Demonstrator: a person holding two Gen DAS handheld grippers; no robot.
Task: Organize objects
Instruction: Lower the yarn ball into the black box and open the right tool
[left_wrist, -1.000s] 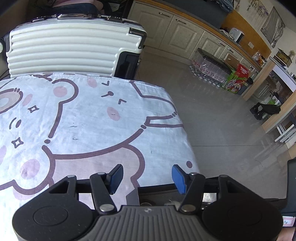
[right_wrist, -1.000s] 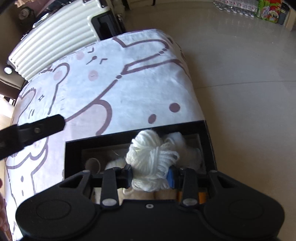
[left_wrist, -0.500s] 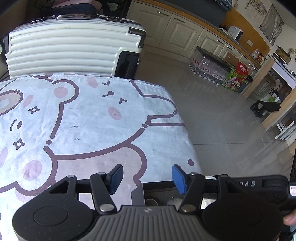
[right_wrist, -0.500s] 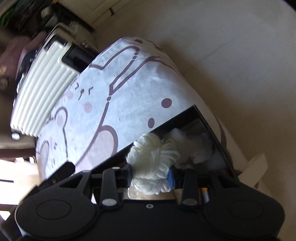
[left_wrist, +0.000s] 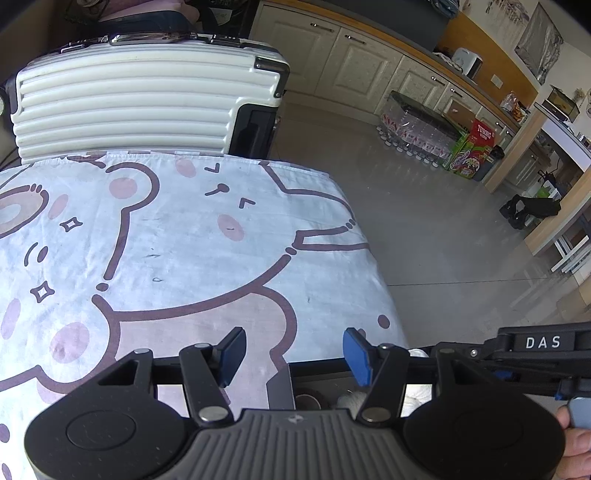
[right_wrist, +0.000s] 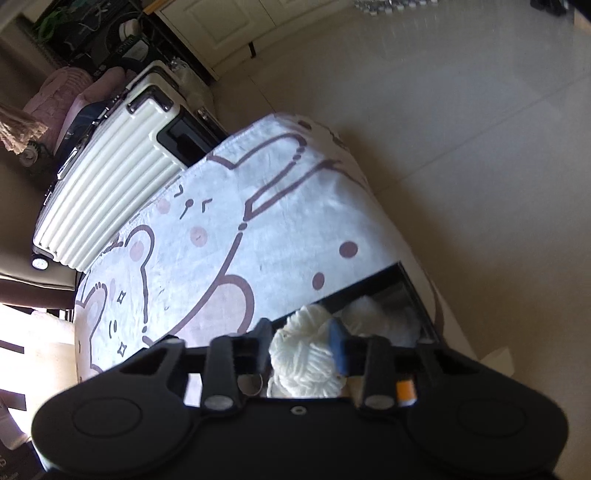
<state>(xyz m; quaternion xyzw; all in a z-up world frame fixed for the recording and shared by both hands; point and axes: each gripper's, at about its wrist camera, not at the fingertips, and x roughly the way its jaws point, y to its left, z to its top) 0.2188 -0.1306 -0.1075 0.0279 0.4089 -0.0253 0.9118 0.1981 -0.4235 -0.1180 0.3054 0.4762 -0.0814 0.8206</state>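
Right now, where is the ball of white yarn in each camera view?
Left wrist: only a white scrap of yarn shows at the bottom, low between the left gripper fingers.
Right wrist: bottom centre, clamped in the right gripper, over the black box.
Shared landmark: the white suitcase behind the cartoon cloth.

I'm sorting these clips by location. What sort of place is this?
Most likely a home, in an open kitchen and living area: cream cabinets under a counter, a white suitcase behind a cartoon-print cloth, and drink packs on the tiled floor.
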